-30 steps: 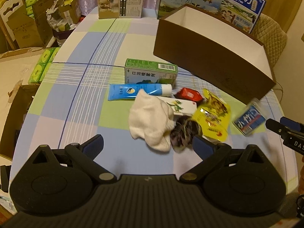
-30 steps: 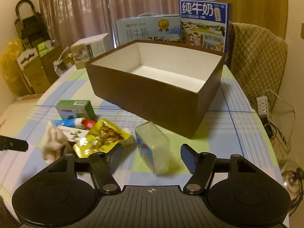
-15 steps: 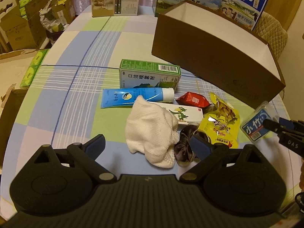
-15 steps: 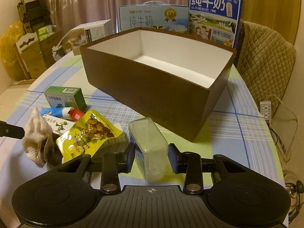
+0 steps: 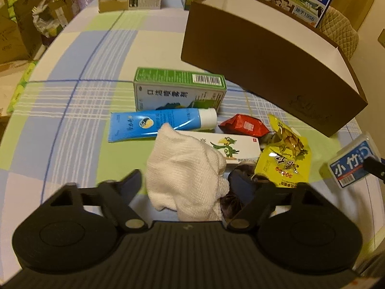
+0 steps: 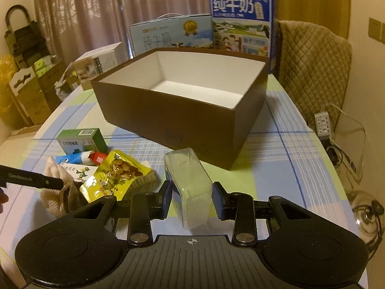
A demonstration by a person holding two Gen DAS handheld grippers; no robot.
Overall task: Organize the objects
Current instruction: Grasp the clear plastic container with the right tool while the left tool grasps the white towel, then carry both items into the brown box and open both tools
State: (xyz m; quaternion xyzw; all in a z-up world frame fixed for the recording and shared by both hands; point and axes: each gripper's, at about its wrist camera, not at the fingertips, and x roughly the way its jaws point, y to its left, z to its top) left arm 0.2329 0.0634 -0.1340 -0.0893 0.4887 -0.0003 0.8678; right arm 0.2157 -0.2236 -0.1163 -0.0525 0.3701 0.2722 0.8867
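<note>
Checked counter (image 6: 288, 144), brown box (image 6: 168, 110) ahead. My right gripper (image 6: 191, 198) fingers just squeezed shut on the clear pack (image 6: 187, 187); it can go in. Left gripper (image 5: 184, 185) fingers stay apart around the white cloth (image 5: 185, 175).

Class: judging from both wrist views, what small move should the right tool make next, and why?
Probably lift the clear plastic pack toward the brown box: the right tool is shut on it, and the box stands open just ahead, nothing visible inside.
</note>
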